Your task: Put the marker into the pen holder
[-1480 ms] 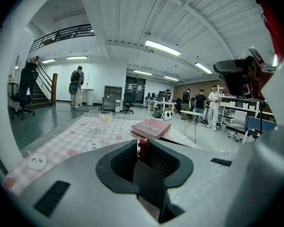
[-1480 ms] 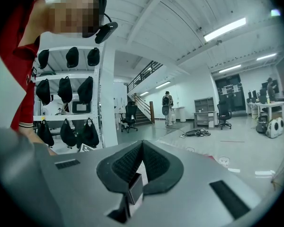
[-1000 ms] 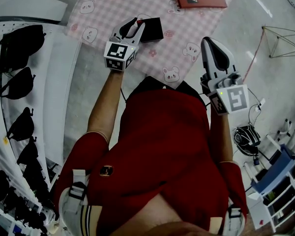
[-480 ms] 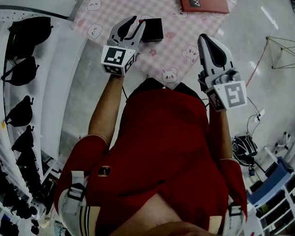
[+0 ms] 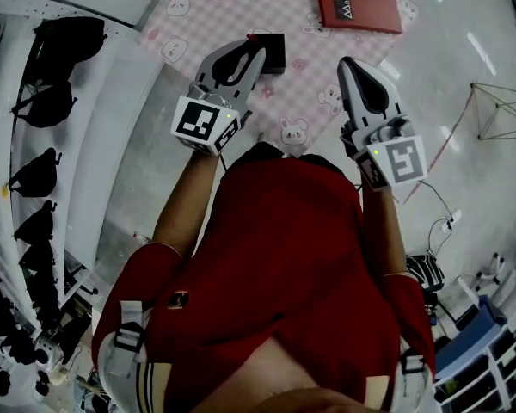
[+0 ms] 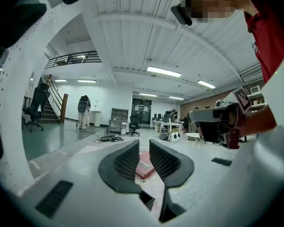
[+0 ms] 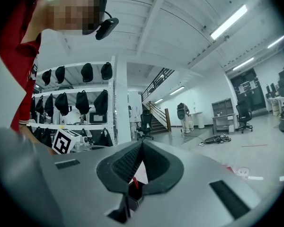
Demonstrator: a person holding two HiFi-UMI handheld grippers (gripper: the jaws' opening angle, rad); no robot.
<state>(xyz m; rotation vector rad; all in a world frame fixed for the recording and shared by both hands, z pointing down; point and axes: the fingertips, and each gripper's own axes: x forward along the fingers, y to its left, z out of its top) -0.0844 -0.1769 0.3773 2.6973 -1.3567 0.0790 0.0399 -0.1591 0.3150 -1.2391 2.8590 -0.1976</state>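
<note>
Two tools, left tool (image 6: 144, 144) slightly parted, right tool (image 7: 142, 144) closed

The cloth (image 5: 208, 9) is pink-and-white checked with white animal faces; the book (image 5: 359, 7) is red, the pen holder (image 5: 273, 53) black.
</note>
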